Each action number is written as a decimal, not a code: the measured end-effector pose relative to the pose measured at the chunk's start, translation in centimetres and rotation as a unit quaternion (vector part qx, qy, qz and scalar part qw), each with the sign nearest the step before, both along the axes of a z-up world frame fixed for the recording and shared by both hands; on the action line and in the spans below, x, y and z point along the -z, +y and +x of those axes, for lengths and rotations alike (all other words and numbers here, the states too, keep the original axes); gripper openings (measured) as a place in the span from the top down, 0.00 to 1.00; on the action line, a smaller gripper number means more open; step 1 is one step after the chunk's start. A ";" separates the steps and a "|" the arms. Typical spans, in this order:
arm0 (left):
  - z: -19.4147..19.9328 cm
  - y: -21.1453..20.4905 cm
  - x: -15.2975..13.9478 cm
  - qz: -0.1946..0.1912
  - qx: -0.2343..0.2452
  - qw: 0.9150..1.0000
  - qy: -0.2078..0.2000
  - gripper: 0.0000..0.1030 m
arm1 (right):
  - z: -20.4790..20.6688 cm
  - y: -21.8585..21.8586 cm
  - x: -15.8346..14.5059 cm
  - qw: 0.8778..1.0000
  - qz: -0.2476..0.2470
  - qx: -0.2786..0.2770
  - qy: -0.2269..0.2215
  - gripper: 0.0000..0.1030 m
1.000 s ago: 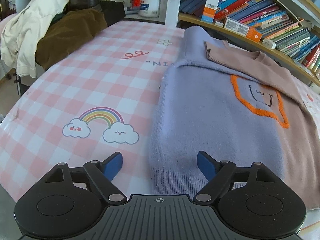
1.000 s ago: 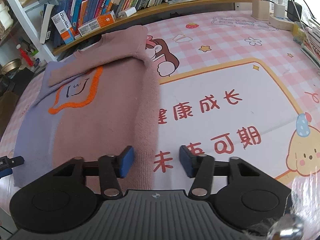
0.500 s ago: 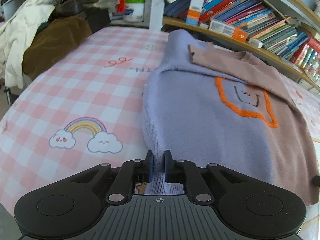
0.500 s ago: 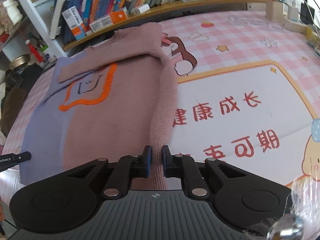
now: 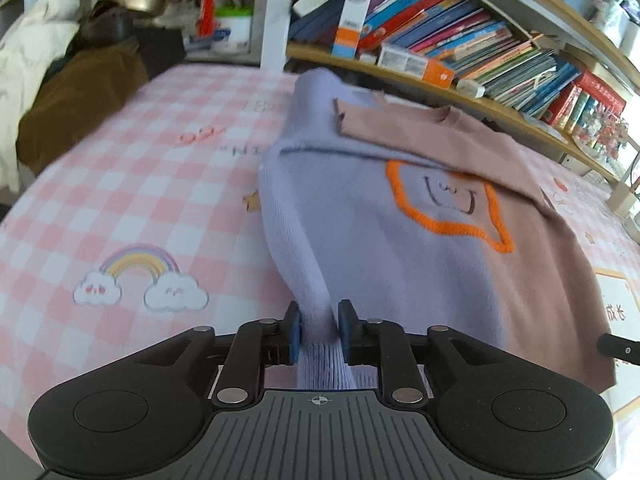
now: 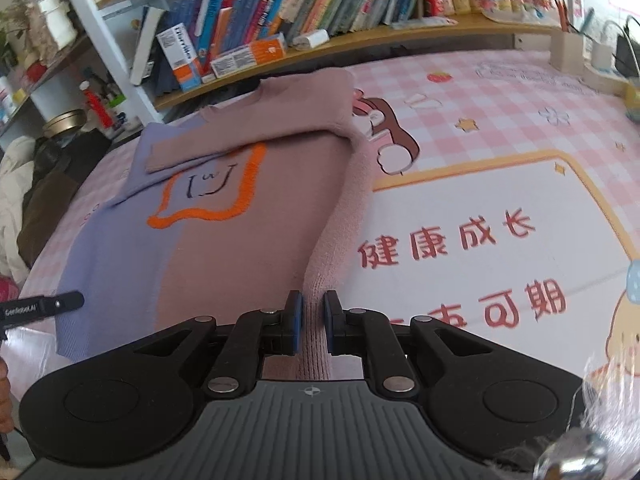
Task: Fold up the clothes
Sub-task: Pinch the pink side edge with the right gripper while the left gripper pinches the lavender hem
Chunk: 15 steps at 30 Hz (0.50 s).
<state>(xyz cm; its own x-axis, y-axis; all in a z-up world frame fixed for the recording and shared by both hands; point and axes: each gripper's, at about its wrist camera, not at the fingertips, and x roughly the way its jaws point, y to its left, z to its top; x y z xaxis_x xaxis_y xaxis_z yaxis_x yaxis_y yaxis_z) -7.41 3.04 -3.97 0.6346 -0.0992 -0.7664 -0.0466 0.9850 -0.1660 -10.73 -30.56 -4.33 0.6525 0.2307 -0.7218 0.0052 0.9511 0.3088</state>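
hem lifted since before | sweater (image 5: 400, 264) collar far | left gripper (image 5: 319, 330) opening, right gripper (image 6: 313, 322) clamp hem

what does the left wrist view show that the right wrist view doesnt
Only the left wrist view: the rainbow print and the left gripper, its jaws opening with the lilac hem corner between them. Only the right wrist view: the red characters and the right gripper shut on the pink hem corner. Both: the sweater and bookshelf.

My left black two-finger gripper (image 5: 319, 330) with blue pads, jaws easing apart around lilac knit hem, my right black gripper (image 6: 312, 322) pinched on pink hem
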 end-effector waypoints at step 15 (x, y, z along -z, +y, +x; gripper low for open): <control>0.3 2.0 1.0 -0.025 -0.016 0.999 0.019 0.77 | 1.9 -0.3 1.3 0.999 0.022 0.025 0.020 0.74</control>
